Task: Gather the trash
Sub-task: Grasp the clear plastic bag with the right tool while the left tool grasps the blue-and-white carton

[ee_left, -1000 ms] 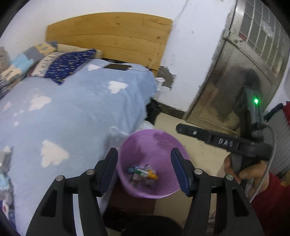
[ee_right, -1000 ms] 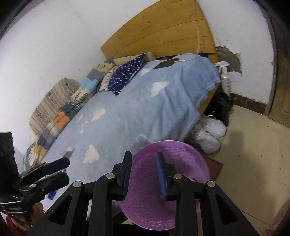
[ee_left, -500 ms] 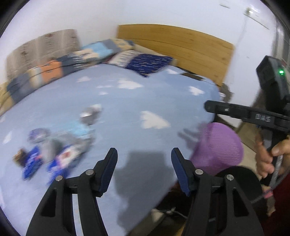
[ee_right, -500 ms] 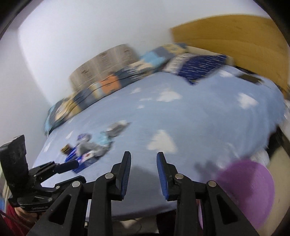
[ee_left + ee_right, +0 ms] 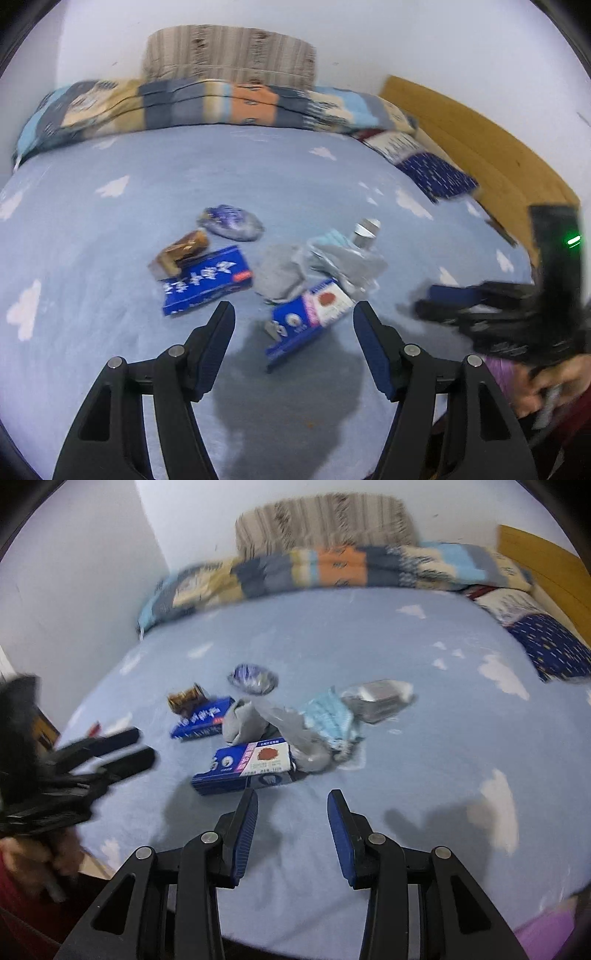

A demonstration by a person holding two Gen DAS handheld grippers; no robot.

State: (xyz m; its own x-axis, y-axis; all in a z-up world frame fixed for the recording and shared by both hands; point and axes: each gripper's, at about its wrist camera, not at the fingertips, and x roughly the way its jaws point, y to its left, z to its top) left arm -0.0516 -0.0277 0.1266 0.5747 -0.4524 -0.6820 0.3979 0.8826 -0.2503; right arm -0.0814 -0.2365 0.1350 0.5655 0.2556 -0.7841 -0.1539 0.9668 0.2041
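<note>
A pile of trash lies on the blue cloud-print bed [image 5: 110, 280]: a blue and white box [image 5: 310, 317] [image 5: 251, 768], a flat blue box [image 5: 207, 280] [image 5: 201, 718], a brown wrapper [image 5: 181, 253] [image 5: 184, 698], a purple wrapper [image 5: 231, 221] [image 5: 253, 679], crumpled grey plastic [image 5: 280, 273] [image 5: 258, 720], a light blue mask [image 5: 327, 716] and a silver packet [image 5: 380, 698]. My left gripper [image 5: 293, 317] is open and empty just before the blue and white box. My right gripper [image 5: 291, 805] is open and empty near the same box.
A folded patchwork quilt [image 5: 221, 103] lies along the far wall. Pillows [image 5: 428, 166] and a wooden headboard [image 5: 480, 147] are at the right. An edge of the purple basket [image 5: 546, 934] shows at the lower right.
Both grippers have swung left from the purple basket by the bed to face the trash pile on the bed. The right gripper's jaws have opened wider.
</note>
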